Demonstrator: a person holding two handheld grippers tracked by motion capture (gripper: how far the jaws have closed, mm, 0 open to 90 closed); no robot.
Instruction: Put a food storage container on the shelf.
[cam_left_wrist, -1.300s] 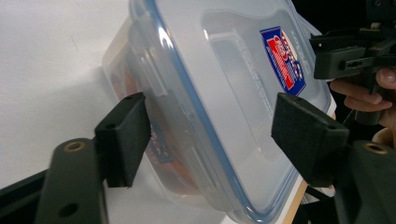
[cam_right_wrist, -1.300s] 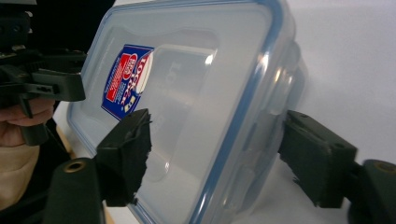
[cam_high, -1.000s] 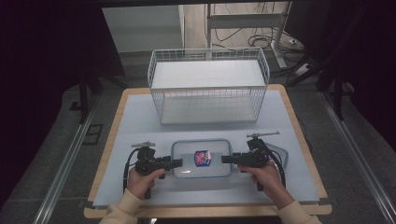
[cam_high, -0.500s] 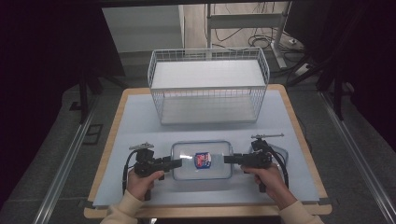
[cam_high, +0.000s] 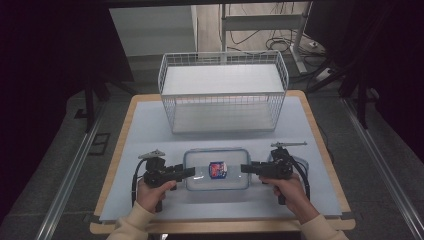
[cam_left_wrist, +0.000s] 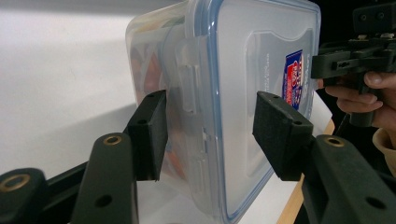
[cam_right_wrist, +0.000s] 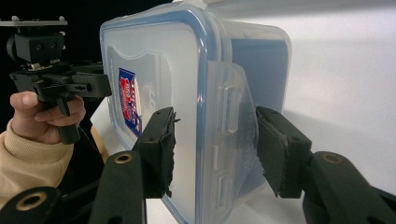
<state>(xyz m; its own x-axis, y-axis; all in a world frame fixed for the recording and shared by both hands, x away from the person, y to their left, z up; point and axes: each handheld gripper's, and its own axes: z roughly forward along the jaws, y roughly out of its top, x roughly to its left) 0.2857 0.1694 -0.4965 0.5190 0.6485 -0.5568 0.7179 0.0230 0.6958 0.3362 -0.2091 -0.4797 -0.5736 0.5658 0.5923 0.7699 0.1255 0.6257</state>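
A clear plastic food container with a blue-rimmed lid and a red and blue label lies flat at the near middle of the table. My left gripper is at its left end and my right gripper at its right end, both turned on their sides. In the left gripper view the jaws straddle the end latch flap; they have just been closing. One pad sits by the flap and the other stands slightly off the lid. In the right gripper view the jaws, also just closing, straddle the flared flap.
A white wire basket stands at the back middle of the light table mat. The wooden table edge runs along the right. Dark floor and metal rails surround the table.
Both pairs of jaws have narrowed around the container's ends. The left hand has shifted slightly; the container and the right hand stay where they were.
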